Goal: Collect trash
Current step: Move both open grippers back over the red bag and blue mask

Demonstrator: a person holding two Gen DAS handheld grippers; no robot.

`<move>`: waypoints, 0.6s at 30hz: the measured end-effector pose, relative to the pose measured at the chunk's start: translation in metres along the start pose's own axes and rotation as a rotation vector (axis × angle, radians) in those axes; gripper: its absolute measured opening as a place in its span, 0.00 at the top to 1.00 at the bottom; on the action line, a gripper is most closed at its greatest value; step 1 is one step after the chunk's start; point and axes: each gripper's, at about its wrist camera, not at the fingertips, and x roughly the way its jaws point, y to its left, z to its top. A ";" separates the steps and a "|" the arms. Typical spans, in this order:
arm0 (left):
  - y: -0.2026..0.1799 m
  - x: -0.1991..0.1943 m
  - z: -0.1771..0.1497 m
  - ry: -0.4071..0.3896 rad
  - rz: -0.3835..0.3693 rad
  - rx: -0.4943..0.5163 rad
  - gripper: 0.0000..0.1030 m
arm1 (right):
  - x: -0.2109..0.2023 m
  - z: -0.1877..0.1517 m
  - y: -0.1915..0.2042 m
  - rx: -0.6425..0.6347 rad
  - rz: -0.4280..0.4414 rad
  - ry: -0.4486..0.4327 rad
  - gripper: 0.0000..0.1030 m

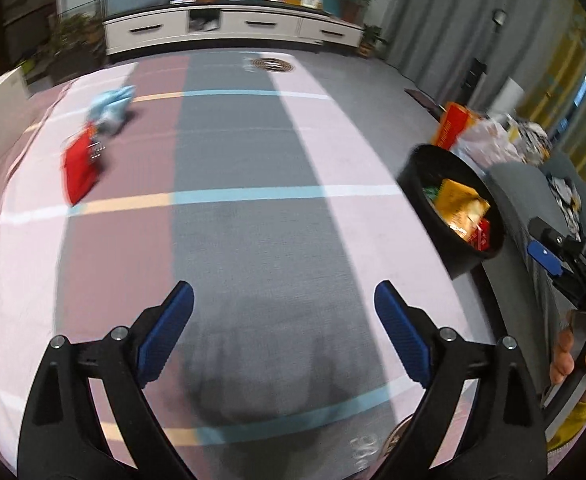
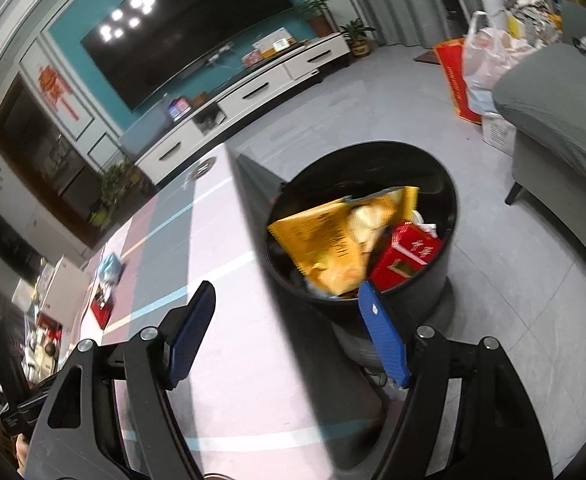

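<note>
The left gripper is hovering over the striped tablecloth with its blue pads spread wide and nothing between them. The remaining trash is lying at about ten o'clock in the left wrist view: a red packet just beside a crumpled light-blue wrapper, both blurred. The packet is looking flat, light and fairly stiff, so pinching across one free edge should serve; the wrapper is looking soft and crushable, best taken at its bunched middle. The right gripper is also standing apart and empty, pointing toward the black bin at one o'clock, which is already holding a yellow bag and a red carton.
</note>
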 end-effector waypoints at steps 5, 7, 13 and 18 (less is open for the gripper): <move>0.039 -0.016 -0.010 -0.031 0.042 -0.073 0.10 | 0.009 -0.006 0.032 -0.063 0.018 0.033 0.29; 0.051 -0.021 -0.015 -0.043 0.069 -0.092 0.10 | 0.014 -0.010 0.044 -0.088 0.025 0.050 0.29; 0.080 -0.026 -0.022 -0.052 0.099 -0.145 0.10 | 0.031 -0.023 0.084 -0.179 0.040 0.103 0.28; 0.093 -0.027 -0.020 -0.072 0.125 -0.168 0.09 | 0.046 -0.033 0.113 -0.252 0.044 0.142 0.28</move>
